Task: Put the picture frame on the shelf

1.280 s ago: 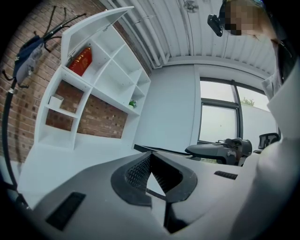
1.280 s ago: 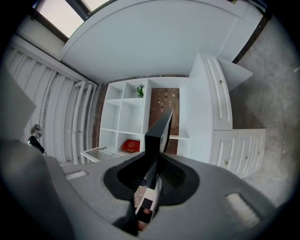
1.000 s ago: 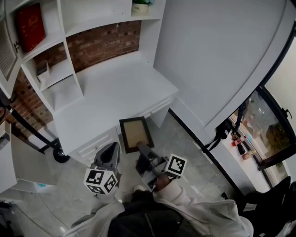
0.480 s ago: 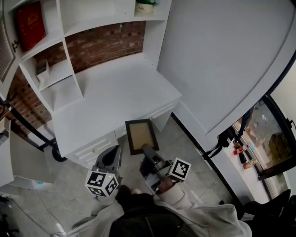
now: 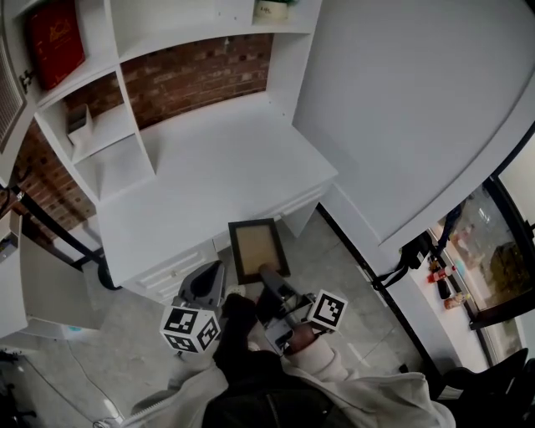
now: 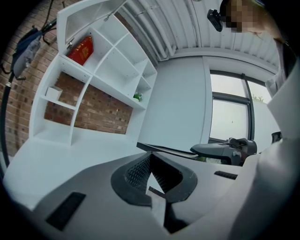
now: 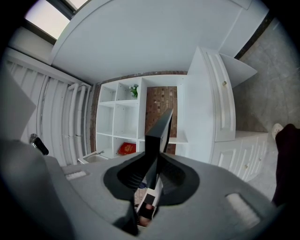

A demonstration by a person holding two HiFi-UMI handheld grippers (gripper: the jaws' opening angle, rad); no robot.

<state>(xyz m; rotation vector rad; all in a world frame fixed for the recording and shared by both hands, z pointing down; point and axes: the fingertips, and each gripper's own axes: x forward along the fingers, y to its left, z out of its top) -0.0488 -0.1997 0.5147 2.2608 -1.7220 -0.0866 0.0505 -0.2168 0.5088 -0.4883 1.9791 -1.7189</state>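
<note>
A dark picture frame (image 5: pixel 258 249) with a tan middle hangs flat just off the white desk's front edge (image 5: pixel 201 242). My right gripper (image 5: pixel 270 276) is shut on its near edge. In the right gripper view the picture frame (image 7: pixel 160 133) stands edge-on between the jaws of my right gripper (image 7: pixel 157 159). My left gripper (image 5: pixel 208 282) hangs to the left of the frame, shut and holding nothing. From my left gripper (image 6: pixel 149 161) the frame's edge (image 6: pixel 171 150) shows as a dark line. The white shelf unit (image 5: pixel 109 125) rises behind the desk.
A red book (image 5: pixel 53 42) lies in the top left cubby and a small plant (image 5: pixel 272 8) stands on an upper shelf. A brick wall (image 5: pixel 196 75) backs the desk. A large white panel (image 5: pixel 401 109) stands to the right. A dark shoe (image 5: pixel 235 319) shows between the grippers.
The frame stays in my right gripper and has drifted a little right along the desk's front. A dark shoe has come into view between the two grippers.
</note>
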